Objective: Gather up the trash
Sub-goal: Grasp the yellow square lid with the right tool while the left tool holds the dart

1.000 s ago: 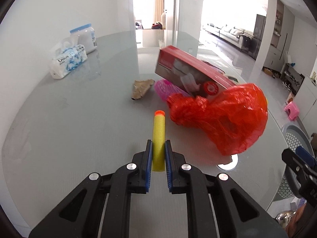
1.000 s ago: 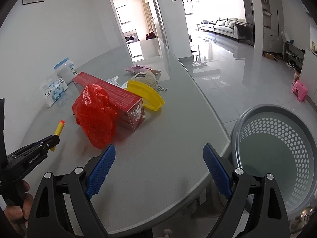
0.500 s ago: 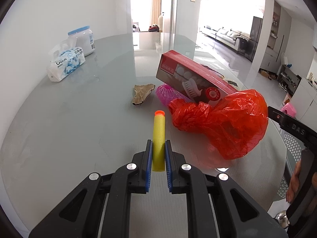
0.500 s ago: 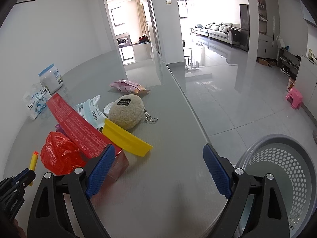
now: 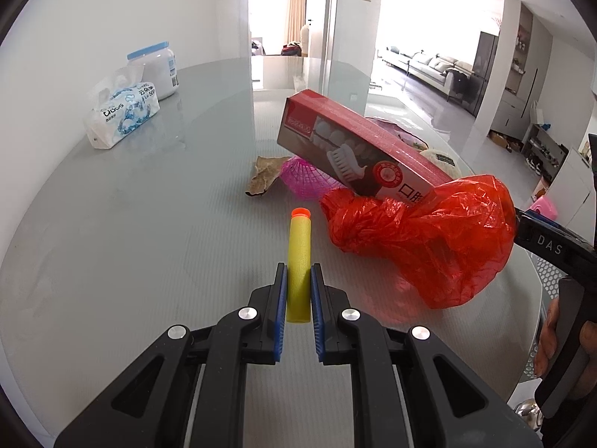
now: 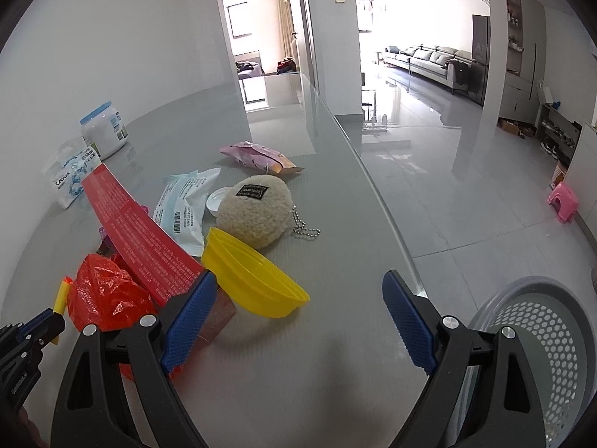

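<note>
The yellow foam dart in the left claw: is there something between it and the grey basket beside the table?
Yes. The red plastic bag lies on the table directly right of the foam dart, toward the basket. The right claw, open, hangs there too. Lifted above the bag, nothing else visible blocks the dart.

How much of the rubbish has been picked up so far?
Hardly any. What shows of the basket looks empty. In hand: the left claw grips a foam dart; the right claw is open. Left on the table: red bag, red box, wrappers.
</note>
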